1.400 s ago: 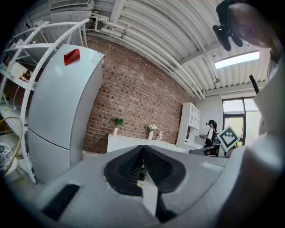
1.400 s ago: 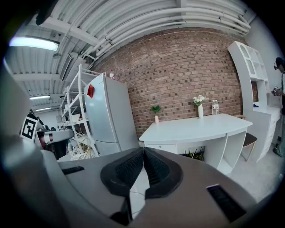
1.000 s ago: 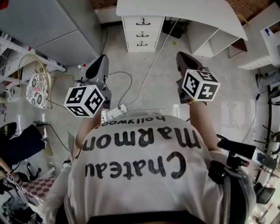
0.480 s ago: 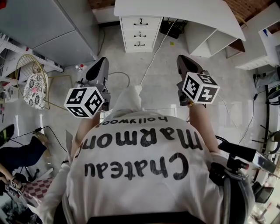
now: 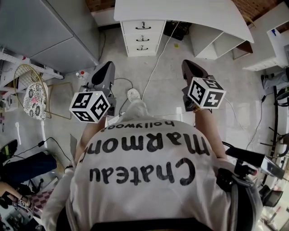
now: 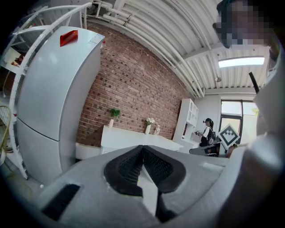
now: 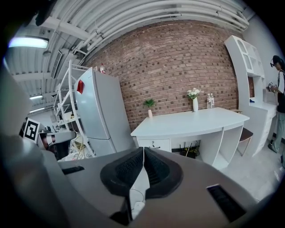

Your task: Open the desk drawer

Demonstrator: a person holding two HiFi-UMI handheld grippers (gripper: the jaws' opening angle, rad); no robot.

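The white desk (image 5: pixel 180 11) stands ahead by the brick wall, and its drawer unit (image 5: pixel 142 38) has three shut drawers with dark handles. My left gripper (image 5: pixel 108 66) and right gripper (image 5: pixel 187 63) are held out over the floor, well short of the desk and touching nothing. Both are shut and empty. In the right gripper view the desk (image 7: pixel 191 122) and its top drawer (image 7: pixel 153 144) show just beyond the right gripper (image 7: pixel 143 149). In the left gripper view the left gripper (image 6: pixel 142 147) points at the desk (image 6: pixel 133 140).
A grey fridge (image 5: pixel 45 31) stands left of the desk. Cables (image 5: pixel 158 63) run across the floor to the desk. A wire chair with a floral cushion (image 5: pixel 34 97) is at the left, white shelves (image 5: pixel 271 40) at the right. Another person (image 6: pixel 207 133) stands far off.
The person has stepped forward, one shoe now showing ahead. The desk and drawers have come slightly nearer. Both grippers stay shut and held out.
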